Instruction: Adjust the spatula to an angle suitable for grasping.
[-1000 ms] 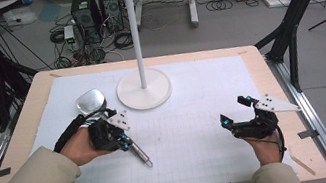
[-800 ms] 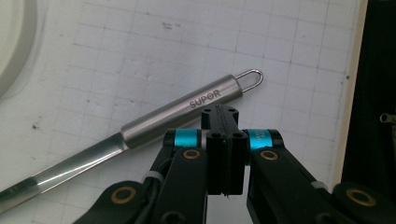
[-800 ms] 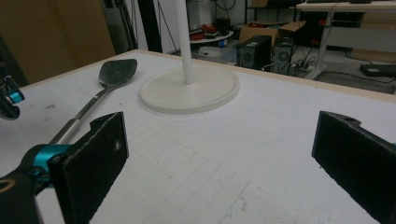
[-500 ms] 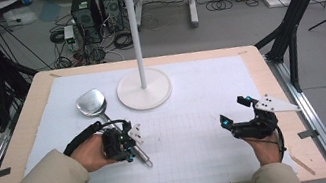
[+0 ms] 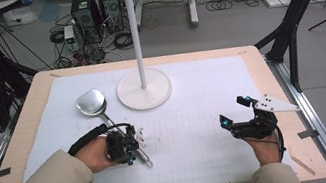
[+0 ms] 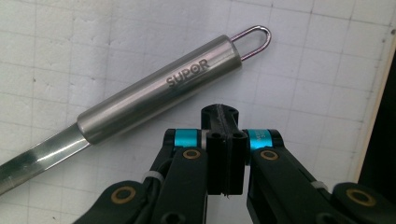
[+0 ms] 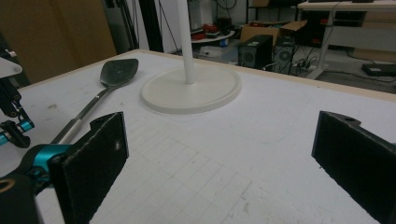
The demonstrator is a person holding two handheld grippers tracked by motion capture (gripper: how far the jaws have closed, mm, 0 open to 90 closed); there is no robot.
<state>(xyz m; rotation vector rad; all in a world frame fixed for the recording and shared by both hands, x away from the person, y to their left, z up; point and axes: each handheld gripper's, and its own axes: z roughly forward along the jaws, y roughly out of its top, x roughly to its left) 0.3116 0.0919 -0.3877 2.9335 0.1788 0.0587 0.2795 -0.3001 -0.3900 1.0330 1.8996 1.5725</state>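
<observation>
High view: the left hand holds the left gripper low over the white gridded mat, beside the handle of a steel spatula lying diagonally, blade toward the white stand base. The right gripper hovers well apart. Left gripper view: its 2 black jaws are pressed together, holding nothing; the brushed cylindrical handle, marked SUPOR, lies just ahead, wire loop at its end. Right gripper view: the jaws stand wide apart, empty, facing the stand.
</observation>
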